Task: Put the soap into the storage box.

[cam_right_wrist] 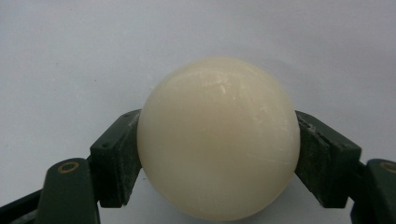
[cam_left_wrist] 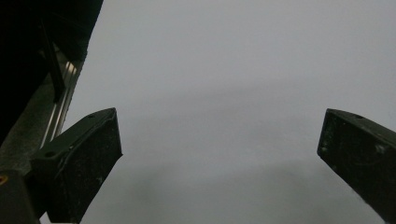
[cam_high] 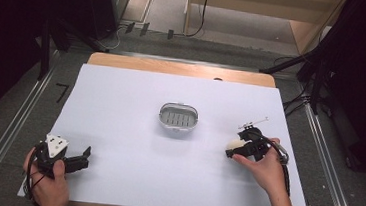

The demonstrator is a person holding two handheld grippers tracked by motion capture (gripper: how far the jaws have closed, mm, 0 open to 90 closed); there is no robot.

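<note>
white table [cam_high: 132, 144], right gripper [cam_high: 230, 151] clamping cream soap [cam_right_wrist: 218, 137], left gripper [cam_high: 85, 155] gaping

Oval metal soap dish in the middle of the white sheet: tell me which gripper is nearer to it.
Right. The right gripper sits just right of the oval metal soap dish; the left gripper is off at the near-left corner.
</note>
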